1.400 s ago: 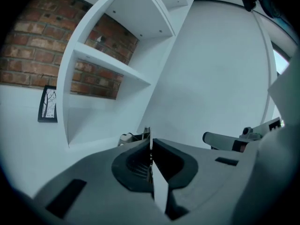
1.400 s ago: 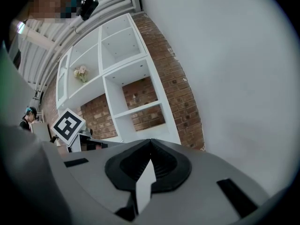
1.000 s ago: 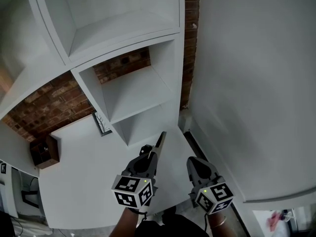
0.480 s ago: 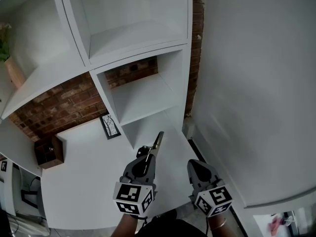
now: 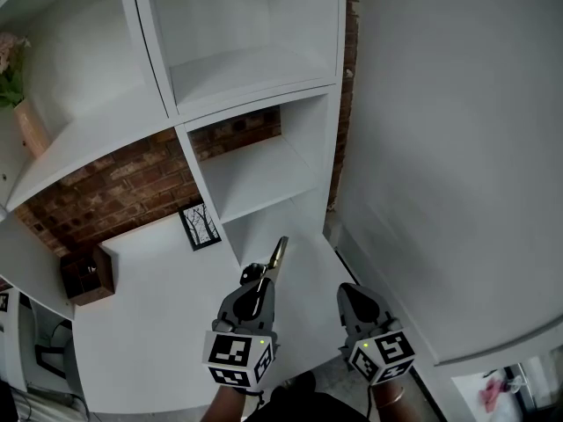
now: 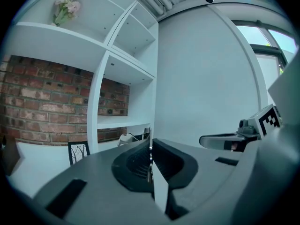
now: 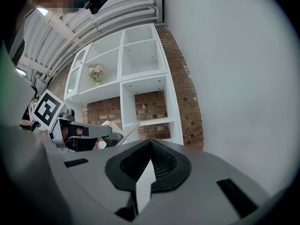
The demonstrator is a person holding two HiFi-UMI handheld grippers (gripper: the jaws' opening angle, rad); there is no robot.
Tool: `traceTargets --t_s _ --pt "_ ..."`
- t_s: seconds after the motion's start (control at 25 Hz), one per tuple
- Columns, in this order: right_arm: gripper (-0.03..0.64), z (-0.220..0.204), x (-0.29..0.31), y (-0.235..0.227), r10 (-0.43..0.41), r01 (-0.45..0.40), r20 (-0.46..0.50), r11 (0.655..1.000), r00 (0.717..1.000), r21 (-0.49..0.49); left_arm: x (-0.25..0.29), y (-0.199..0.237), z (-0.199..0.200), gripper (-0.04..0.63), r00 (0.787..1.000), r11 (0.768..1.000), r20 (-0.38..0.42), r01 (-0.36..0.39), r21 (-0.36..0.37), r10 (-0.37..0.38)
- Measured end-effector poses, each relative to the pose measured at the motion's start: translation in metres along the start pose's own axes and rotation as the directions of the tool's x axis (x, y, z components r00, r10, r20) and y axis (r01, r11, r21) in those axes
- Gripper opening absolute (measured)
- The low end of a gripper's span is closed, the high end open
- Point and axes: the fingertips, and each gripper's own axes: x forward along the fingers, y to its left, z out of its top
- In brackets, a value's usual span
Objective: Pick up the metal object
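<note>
left tongs [image 5: 258, 277] are clamped shut on the metal object [image 5: 278, 254], a thin strip with a brassy tip that sticks out past the jaw ends and points toward the white shelf unit [image 5: 255, 161]. in the left gripper view i see both jaws pressed together with only the strip's edge between them. that tells me the piece is very thin and pinched by its rear part, so most of its length is free in front. it is in the air above the right end of the white table [image 5: 149, 332], so i judge the pick-up as done. right tongs [image 5: 350, 294] are closed too, with nothing between the jaws in their own view. they hang just beside the left ones, apart from the strip, probably parked out of the way since one grip is enough for so light a piece. a framed picture [image 5: 202, 225] stands at the back of the table by the brick wall [image 5: 106, 187], and a wooden box [image 5: 85, 273] sits at the far left, both well apart from my load. a strip held at one end could swivel in the pads, so i'd move it gently.
</note>
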Motion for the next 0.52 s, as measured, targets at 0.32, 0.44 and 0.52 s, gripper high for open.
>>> traceTargets --t_s 0.32,0.44,0.52 --pt "0.003 0.002 -0.008 0.005 -0.011 0.011 0.006 1.000 1.000 0.001 -0.012 0.000 0.001 0.011 1.000 1.000 0.007 -0.005 0.006 0.005" --pt "0.004 0.003 -0.009 0.005 -0.011 0.011 0.010 1.000 1.000 -0.001 -0.013 -0.001 0.000 0.011 1.000 1.000 0.008 -0.006 0.005 0.006" --pt "0.003 0.003 -0.010 0.004 -0.011 0.011 0.013 1.000 1.000 -0.003 -0.014 -0.002 -0.001 0.011 1.000 1.000 0.008 -0.006 0.005 0.006"
